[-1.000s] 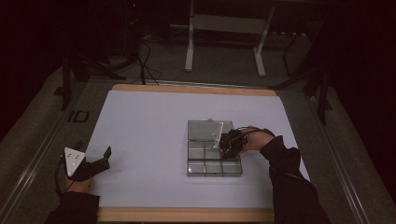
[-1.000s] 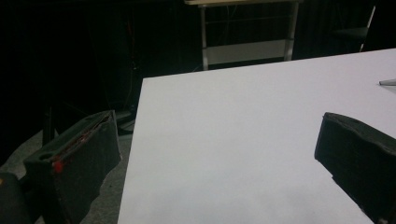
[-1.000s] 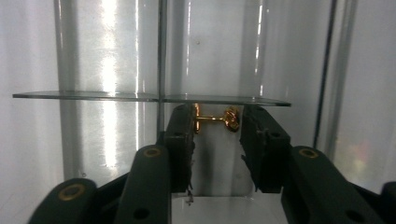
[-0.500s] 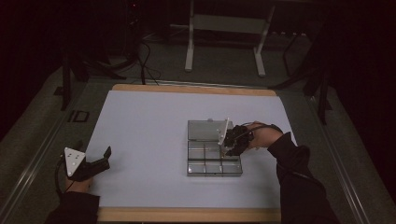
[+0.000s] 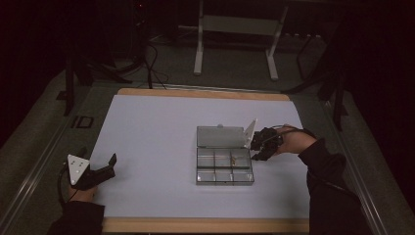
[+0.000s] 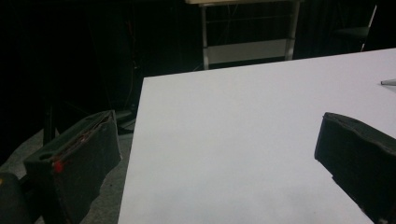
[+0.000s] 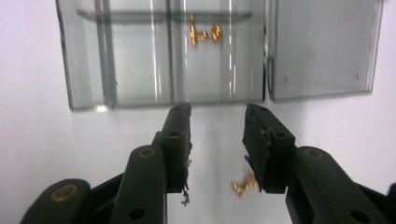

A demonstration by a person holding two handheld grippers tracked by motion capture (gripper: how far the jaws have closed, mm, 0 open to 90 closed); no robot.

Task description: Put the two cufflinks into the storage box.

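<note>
Table: white top with a wooden edge, carrying the clear compartment box right of its middle.
Clear compartment box: lies open and flat, its lid folded back on the far side; inside are divided cells.
Right gripper: just beside the box's right edge, at the hinge line; fingers spread apart, grasping nothing.
Left gripper: well apart from the box, near the table's left edge; fingers released wide over the bare top.
Gold piece in box: small, in a cell of the box's far row.
Gold piece on table: outside the box, close by the right gripper's fingers.
</note>
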